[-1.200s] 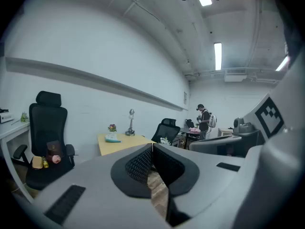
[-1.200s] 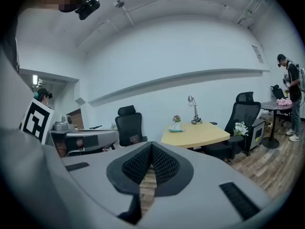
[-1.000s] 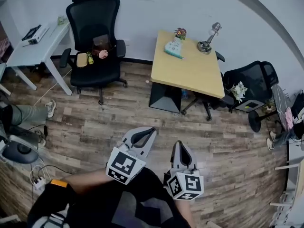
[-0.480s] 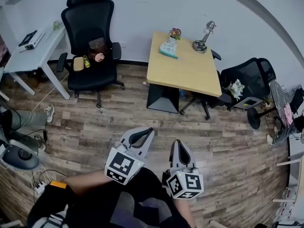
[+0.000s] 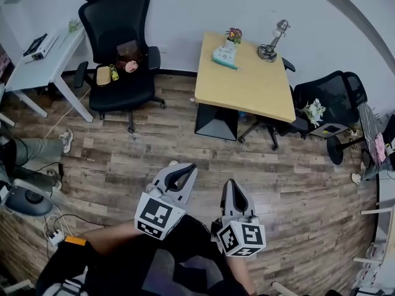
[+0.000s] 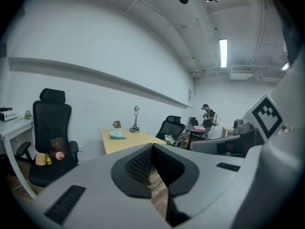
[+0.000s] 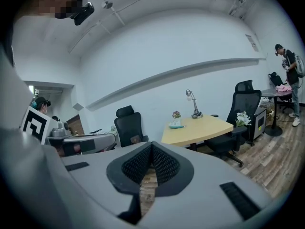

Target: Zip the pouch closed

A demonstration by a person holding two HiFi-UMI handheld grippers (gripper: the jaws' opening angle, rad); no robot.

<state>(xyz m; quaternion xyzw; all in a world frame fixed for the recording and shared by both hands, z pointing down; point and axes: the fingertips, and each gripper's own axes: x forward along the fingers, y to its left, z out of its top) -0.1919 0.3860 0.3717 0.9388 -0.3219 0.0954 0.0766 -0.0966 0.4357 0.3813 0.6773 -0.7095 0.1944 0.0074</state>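
Observation:
A pale teal pouch (image 5: 225, 55) lies on the far end of the yellow table (image 5: 247, 88), across the wooden floor from me. It shows small in the left gripper view (image 6: 116, 134) and in the right gripper view (image 7: 175, 124). I cannot make out its zip at this distance. My left gripper (image 5: 192, 166) and right gripper (image 5: 229, 185) are held side by side low in the head view, well short of the table. Each is shut with its tips touching and nothing between them, as both gripper views (image 6: 152, 146) (image 7: 151, 144) show.
A lamp (image 5: 271, 45) and a small flower pot (image 5: 234, 37) stand by the pouch. A black office chair (image 5: 120, 42) with small items on its seat stands left of the table, beside a white desk (image 5: 43, 60). Another black chair (image 5: 327, 97) is right. A person (image 7: 289, 68) stands far off.
The head view has swung a little, so table and chair sit slightly differently in frame. Both grippers hold the same stance, shut and empty.

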